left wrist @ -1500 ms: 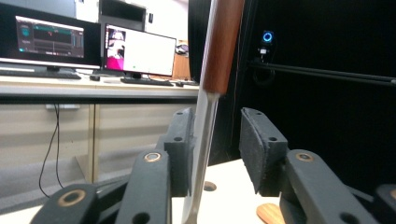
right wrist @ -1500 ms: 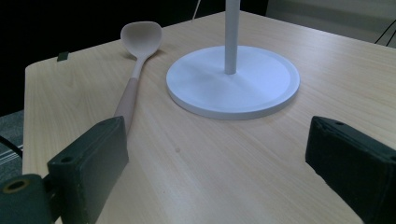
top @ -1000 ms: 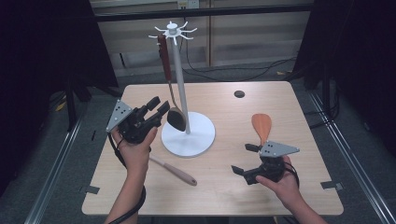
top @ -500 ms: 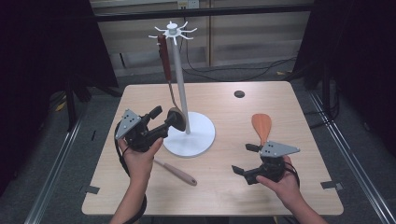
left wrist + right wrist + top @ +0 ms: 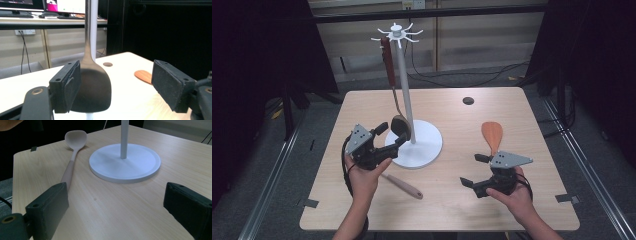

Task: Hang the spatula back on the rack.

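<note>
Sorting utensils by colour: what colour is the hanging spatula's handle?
Reddish brown; the spatula shows it best in the high view.

- No readable text, label, brand, number or sign in any view.
- Monitors (image 5: 62, 6) at the top left of the left gripper view: lit, content too blurred to read.
- Gripper bodies, jaws and grey plates: no markings legible.
- White stand (image 5: 414, 145), the utensils and the table top (image 5: 447, 210): plain, nothing printed that can be made out.
</note>
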Tool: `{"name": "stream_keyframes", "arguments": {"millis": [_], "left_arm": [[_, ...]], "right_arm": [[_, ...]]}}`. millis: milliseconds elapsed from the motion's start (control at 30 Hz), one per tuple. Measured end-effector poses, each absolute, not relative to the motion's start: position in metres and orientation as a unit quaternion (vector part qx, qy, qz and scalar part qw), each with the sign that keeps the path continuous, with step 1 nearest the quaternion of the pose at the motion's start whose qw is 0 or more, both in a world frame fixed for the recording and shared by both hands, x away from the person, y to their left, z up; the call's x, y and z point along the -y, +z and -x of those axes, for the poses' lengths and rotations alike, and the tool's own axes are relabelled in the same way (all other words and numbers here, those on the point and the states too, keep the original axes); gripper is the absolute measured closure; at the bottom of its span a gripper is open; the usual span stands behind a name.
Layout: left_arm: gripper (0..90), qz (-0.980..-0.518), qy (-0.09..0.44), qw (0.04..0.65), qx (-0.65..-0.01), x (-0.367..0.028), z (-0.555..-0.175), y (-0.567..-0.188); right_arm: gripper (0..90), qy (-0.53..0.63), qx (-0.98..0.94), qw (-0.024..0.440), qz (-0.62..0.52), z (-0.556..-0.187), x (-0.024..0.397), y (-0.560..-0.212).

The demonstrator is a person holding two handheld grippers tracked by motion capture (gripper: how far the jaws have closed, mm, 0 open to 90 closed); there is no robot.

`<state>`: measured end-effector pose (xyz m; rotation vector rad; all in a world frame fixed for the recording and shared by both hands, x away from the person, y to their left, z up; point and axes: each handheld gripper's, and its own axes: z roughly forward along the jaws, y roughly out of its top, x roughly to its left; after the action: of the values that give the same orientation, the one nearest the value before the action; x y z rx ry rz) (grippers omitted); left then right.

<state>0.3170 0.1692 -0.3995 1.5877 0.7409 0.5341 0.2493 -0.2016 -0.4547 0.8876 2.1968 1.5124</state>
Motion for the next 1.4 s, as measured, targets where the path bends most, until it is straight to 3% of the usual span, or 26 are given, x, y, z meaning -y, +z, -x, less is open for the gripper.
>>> {"name": "stream_keyframes", "arguments": {"millis": [800, 1400], "left_arm": [[16.8, -0.737, 0.193, 0.558, -0.329, -0.181, -0.308, -0.434], [22.2, -0.777, 0.18, 0.492, -0.349, -0.202, -0.292, -0.457]], "right_arm": [[5.7, 0.53, -0.776, 0.164, -0.299, -0.253, 0.195, -0.453], [5.7, 0.537, -0.784, 0.147, -0.273, -0.266, 0.172, -0.452]]}}
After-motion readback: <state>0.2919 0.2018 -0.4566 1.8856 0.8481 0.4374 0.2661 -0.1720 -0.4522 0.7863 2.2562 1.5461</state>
